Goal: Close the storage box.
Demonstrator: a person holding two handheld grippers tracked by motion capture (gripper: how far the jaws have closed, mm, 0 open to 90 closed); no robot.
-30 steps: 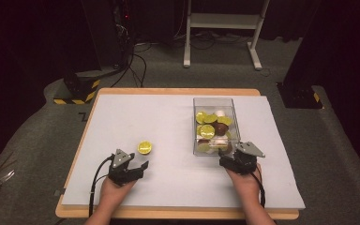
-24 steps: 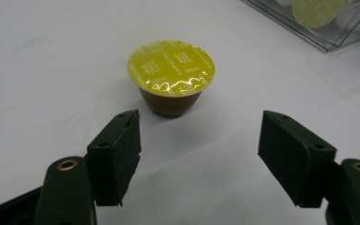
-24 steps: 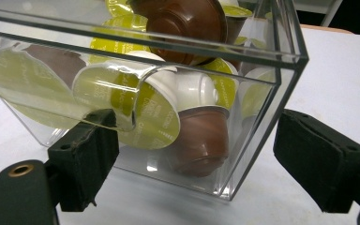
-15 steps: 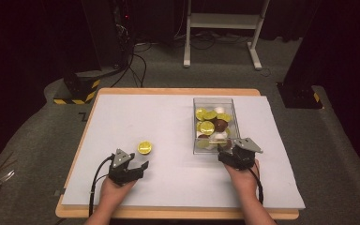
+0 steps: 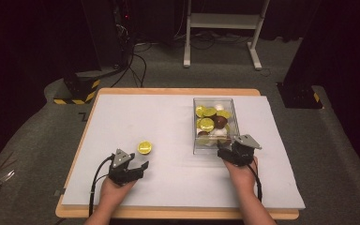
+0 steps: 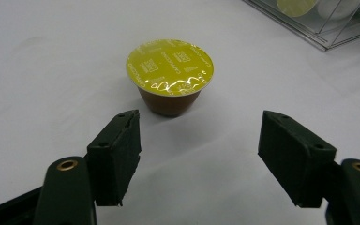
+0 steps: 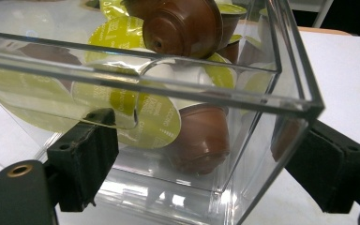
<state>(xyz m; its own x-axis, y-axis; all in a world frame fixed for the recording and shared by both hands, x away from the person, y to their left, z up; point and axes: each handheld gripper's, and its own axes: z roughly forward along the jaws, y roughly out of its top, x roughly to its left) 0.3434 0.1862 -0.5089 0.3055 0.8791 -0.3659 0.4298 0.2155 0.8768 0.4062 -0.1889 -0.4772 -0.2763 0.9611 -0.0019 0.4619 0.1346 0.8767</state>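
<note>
The left gripper [image 6: 199, 157] sat open behind 1 yellow-lidded capsule [image 6: 170, 75]; the right gripper [image 7: 206, 164] straddled the clear box's [image 7: 272, 93] corner, seemingly gripping it.

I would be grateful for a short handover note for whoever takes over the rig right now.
Left hand-held gripper: open, empty, aimed at the lone yellow-lidded capsule standing upright on the white table cover, just short of it.
Right hand-held gripper: jaws on either side of the clear box at its near corner; whether they press on it is unclear.
Done: box holds yellow-lidded, brown and white capsules.
Left, probably: pick up the lone capsule and put it in the box.
</note>
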